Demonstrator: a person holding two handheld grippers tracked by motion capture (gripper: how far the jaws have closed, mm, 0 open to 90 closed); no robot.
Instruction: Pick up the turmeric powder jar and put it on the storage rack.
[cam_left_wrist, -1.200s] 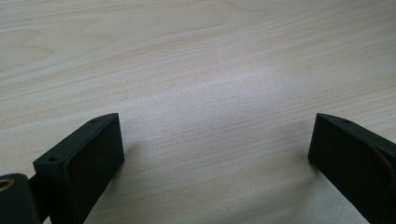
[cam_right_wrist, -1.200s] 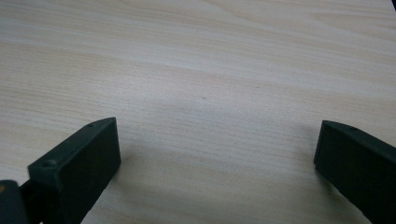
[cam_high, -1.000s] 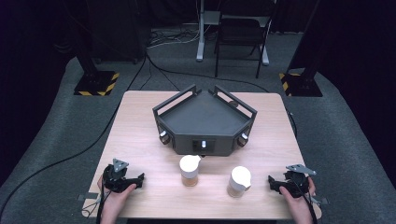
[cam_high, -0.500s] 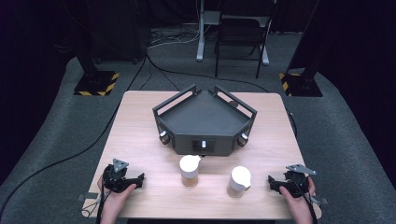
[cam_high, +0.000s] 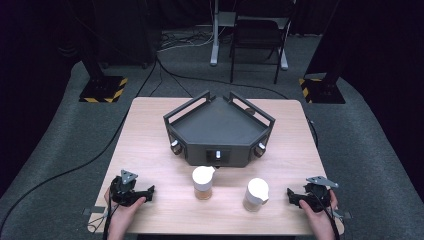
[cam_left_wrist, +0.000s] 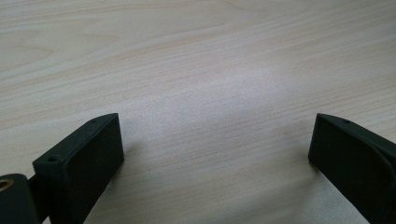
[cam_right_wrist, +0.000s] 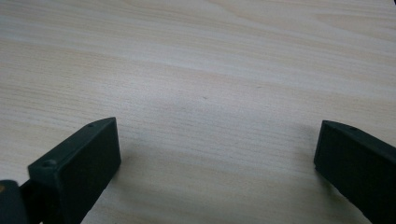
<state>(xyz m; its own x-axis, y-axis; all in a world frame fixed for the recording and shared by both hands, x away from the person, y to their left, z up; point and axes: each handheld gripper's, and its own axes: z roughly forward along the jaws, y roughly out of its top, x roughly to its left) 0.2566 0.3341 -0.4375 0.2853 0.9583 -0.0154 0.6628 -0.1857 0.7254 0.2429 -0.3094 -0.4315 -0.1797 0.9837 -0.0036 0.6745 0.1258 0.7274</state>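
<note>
Jaws on the left gripper (cam_high: 150, 190) stand wide apart with bare wood between them, as the left gripper view shows; this gripper rests at the near left of the table (cam_high: 150, 130), held from below by the person's left hand (cam_high: 125, 205). The right gripper (cam_high: 291, 194) is likewise spread wide, with plain tabletop between its jaws in the right gripper view, and it sits at the near right edge in the right hand (cam_high: 316, 210). Both grippers grasp nothing.

Between them stand 2 upright cups with white lids. The left cup (cam_high: 203, 182) is toward the table's middle, well apart from the left gripper. The right cup (cam_high: 255, 194) stands near the right gripper, not touching it, and slightly closer to the person than the left cup.

Behind the cups sits a dark angular tray (cam_high: 218, 131) with raised rails along its far sides, the left cup just in front of its near face.
</note>
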